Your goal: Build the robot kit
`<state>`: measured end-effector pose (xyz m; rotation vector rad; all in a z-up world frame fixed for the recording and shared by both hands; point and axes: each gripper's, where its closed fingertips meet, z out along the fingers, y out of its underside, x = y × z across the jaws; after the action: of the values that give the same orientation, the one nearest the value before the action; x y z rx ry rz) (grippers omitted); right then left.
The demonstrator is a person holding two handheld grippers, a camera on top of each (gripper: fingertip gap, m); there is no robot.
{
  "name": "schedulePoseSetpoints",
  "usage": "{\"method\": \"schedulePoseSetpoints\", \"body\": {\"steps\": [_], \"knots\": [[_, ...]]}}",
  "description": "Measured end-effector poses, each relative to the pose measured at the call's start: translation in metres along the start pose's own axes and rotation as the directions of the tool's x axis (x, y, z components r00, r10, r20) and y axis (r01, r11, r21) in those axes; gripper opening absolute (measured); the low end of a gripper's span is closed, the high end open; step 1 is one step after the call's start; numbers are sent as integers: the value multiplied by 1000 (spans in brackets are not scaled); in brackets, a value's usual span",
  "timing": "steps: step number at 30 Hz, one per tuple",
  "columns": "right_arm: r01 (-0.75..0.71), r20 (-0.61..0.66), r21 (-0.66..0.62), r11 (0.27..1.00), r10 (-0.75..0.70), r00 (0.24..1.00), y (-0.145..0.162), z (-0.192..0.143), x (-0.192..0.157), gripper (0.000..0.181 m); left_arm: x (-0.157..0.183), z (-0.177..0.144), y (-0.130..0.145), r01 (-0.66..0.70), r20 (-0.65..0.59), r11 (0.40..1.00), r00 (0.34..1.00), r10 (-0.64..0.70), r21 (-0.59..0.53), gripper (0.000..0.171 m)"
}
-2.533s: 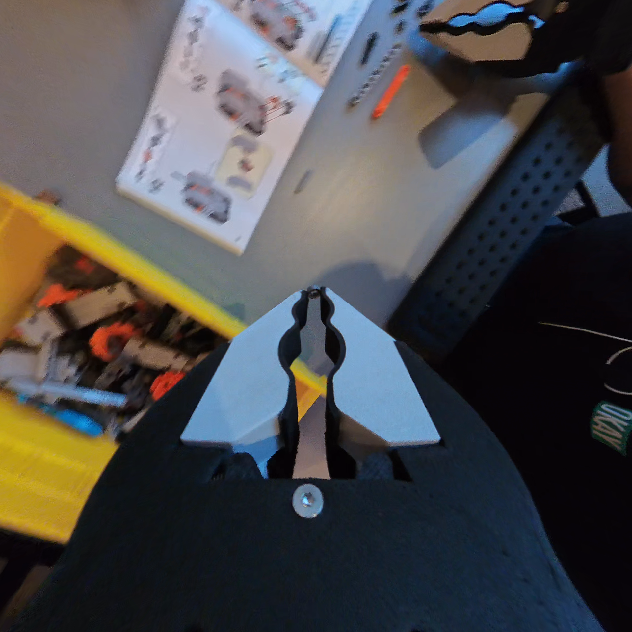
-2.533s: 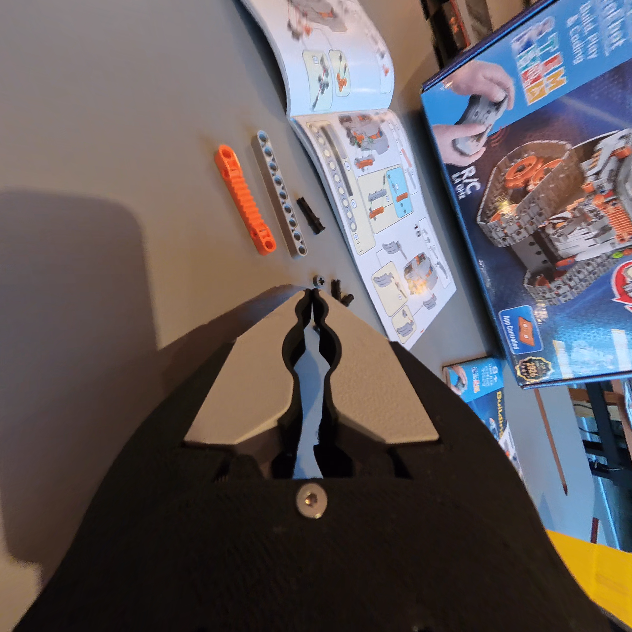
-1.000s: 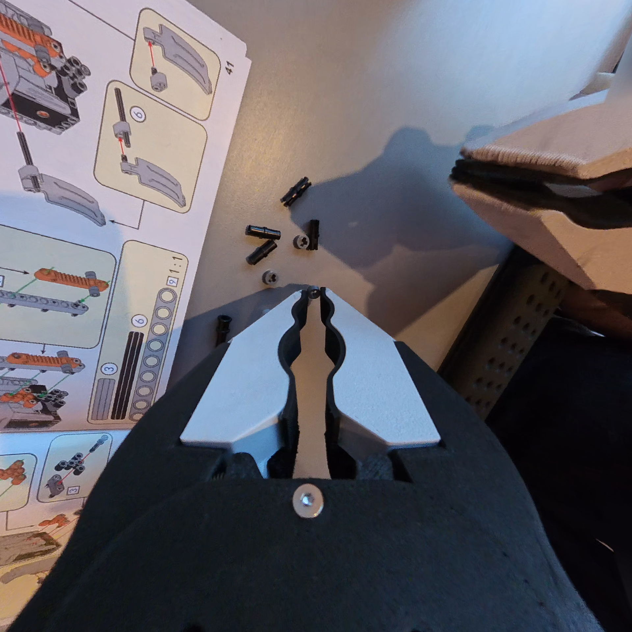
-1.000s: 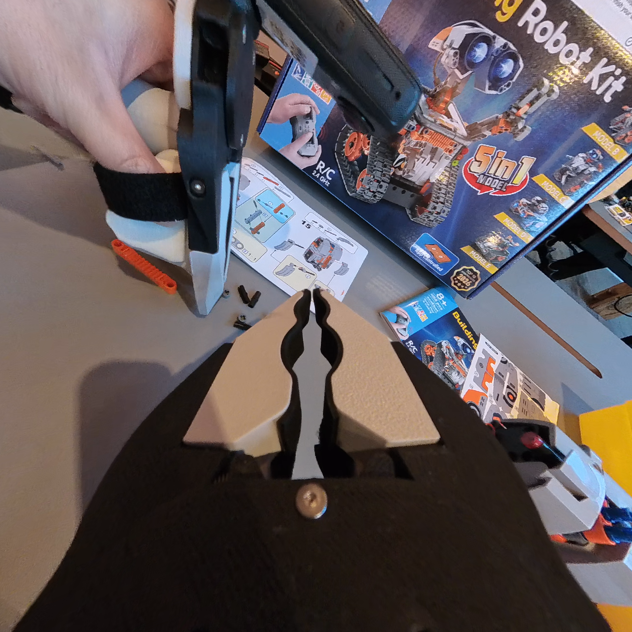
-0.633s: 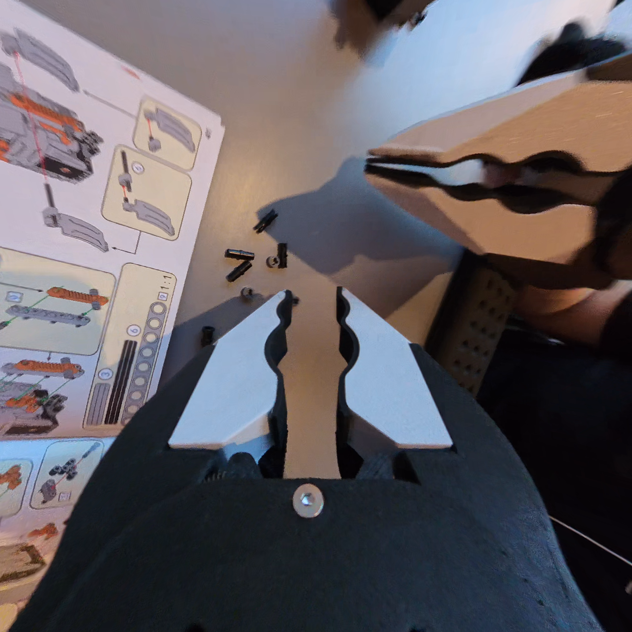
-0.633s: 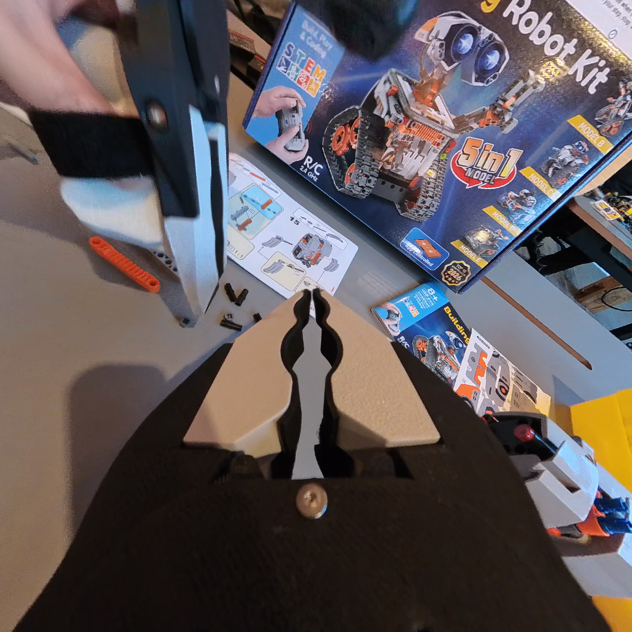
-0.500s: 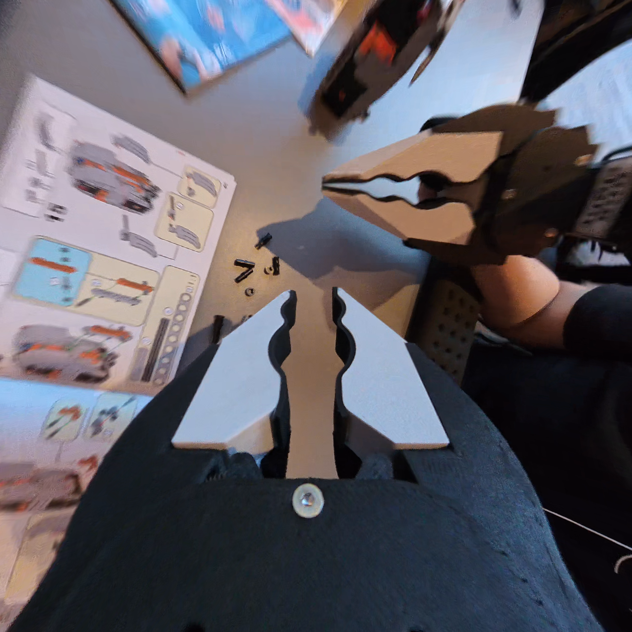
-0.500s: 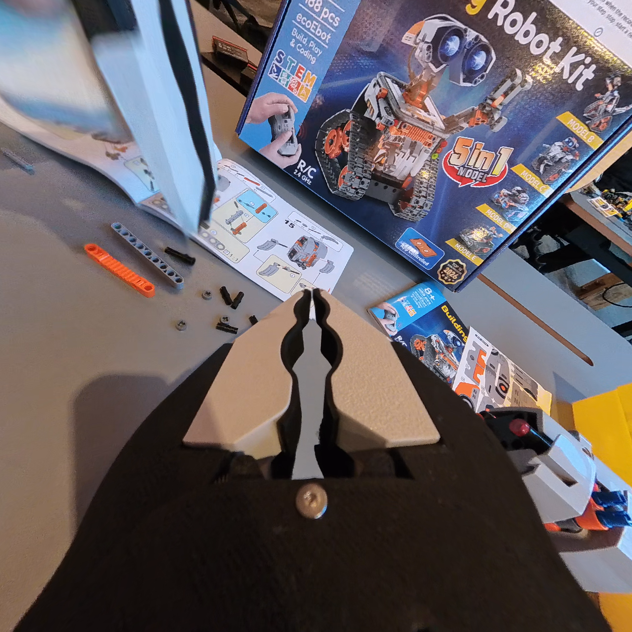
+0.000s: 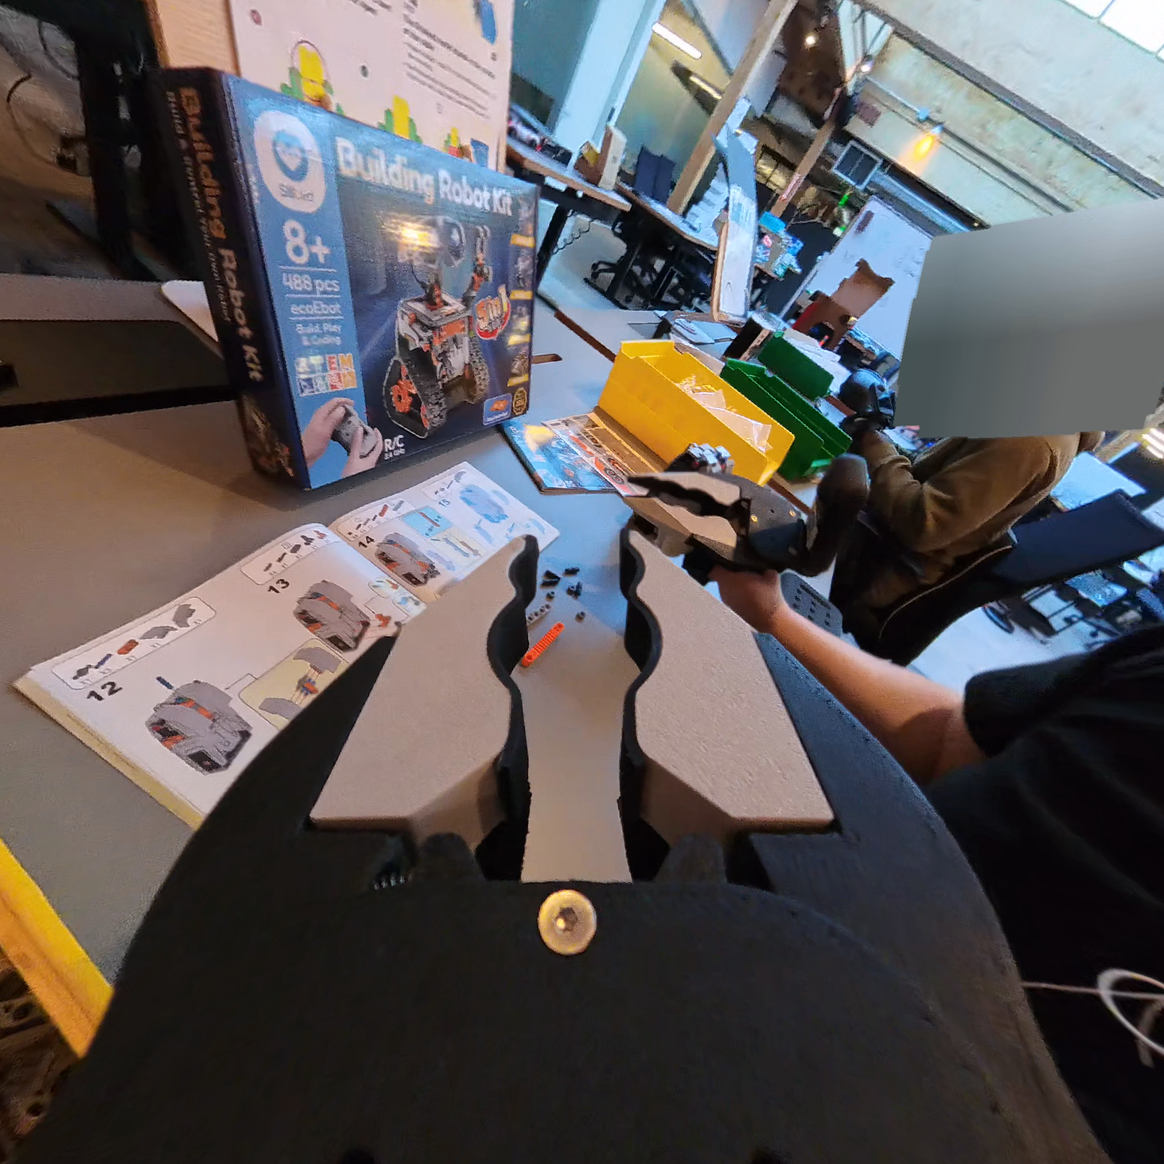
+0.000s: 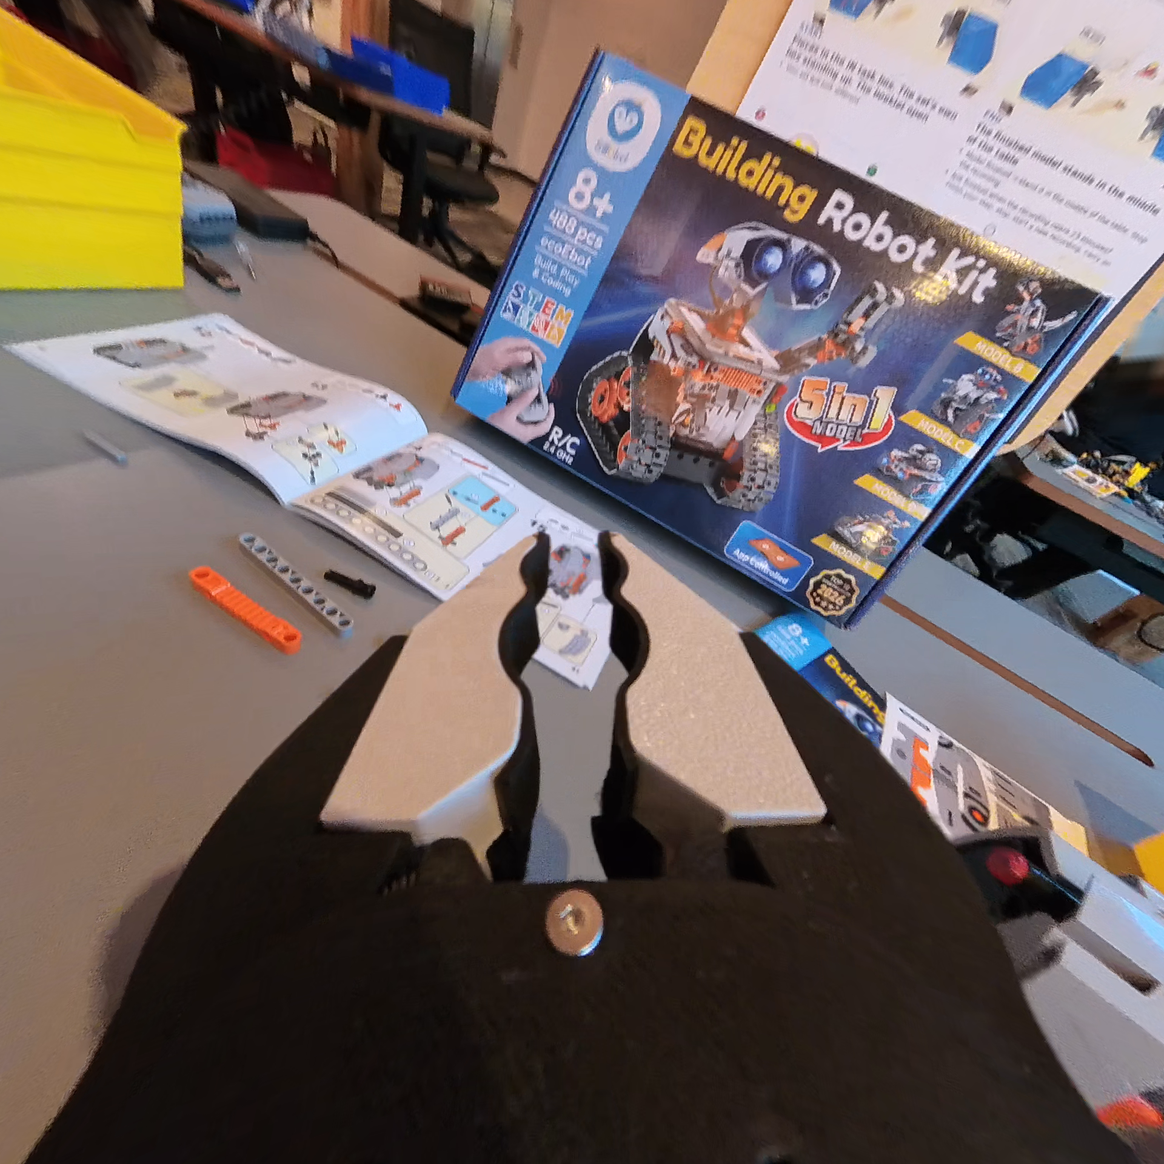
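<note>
Left gripper point(image 9: 578, 547): held above the grey table point(image 9: 113, 491), jaws parted with a clear gap, nothing between them. The fingers point(image 9: 441, 705) are pale grey with black wavy inner edges.
Right gripper point(image 10: 572, 540): held above the table, jaws parted by a narrower gap, empty. In the left wrist view it shows farther off point(image 9: 636, 488), gripped by a hand point(image 9: 746, 589).
Orange beam point(image 10: 244, 609): short, ribbed, with a hole at each end; lies flat on the table, seen through the left gripper's gap point(image 9: 542, 644).
Grey beam point(image 10: 295, 591): long, thin, with a row of holes; lies just beside the orange beam, roughly parallel to it.
Black pin point(image 10: 349, 584): lies near the grey beam, toward the booklet.
Small black parts point(image 9: 570, 582): loose cluster on the table beyond the orange beam; individual shapes too small to tell.
Instruction booklet point(image 10: 353, 453): open flat, pages with printed assembly diagrams; lies between the loose parts and the box.
Kit box point(image 10: 775, 378): blue, upright at the table's far side, printed with a tracked robot picture.
Yellow bin point(image 9: 686, 409): open tray past the box, holding clear plastic bags; bag contents cannot be told.
Green bin point(image 9: 787, 409): just beside the yellow bin; contents not visible.
Second yellow bin point(image 10: 82, 189): at the left edge of the right wrist view; interior hidden.
Leaflets point(image 10: 945, 775): lie flat near the box, to the right of the right gripper.
</note>
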<state>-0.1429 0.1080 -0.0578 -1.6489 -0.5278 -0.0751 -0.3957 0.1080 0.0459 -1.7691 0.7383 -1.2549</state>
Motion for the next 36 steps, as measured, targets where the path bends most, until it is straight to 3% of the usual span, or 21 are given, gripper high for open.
{"method": "schedulePoseSetpoints", "body": {"steps": [3,5,9,11,17,21,28,31,36], "knots": [[-29,-24,55,998,31,999,-5,4,3,36,4,-5,24,-59,6,998,998,59,-3,26],[-13,-74,86,996,20,997,-12,5,5,60,12,-7,41,-94,-15,995,995,94,-15,26],[-13,-176,186,982,47,983,-31,4,7,81,28,-11,68,-150,-70,988,987,147,-42,28],[-31,-206,145,989,61,977,-29,8,7,84,34,-18,69,-159,-86,985,985,153,-67,36],[13,-382,-2,1000,-13,924,-34,0,31,78,69,-59,48,-271,-193,961,941,278,63,37],[7,-513,-66,998,-40,857,-41,-16,56,70,83,-89,37,-248,-228,954,932,282,166,37],[-22,-643,-136,990,-72,763,-44,-38,70,57,105,-114,41,-270,-309,945,897,316,182,40],[-33,-676,-96,995,-41,736,-66,-40,78,48,112,-113,41,-283,-317,940,889,332,190,40],[-211,-637,81,974,213,740,-88,-29,78,40,109,-99,48,-384,-243,911,879,410,147,50]]}}
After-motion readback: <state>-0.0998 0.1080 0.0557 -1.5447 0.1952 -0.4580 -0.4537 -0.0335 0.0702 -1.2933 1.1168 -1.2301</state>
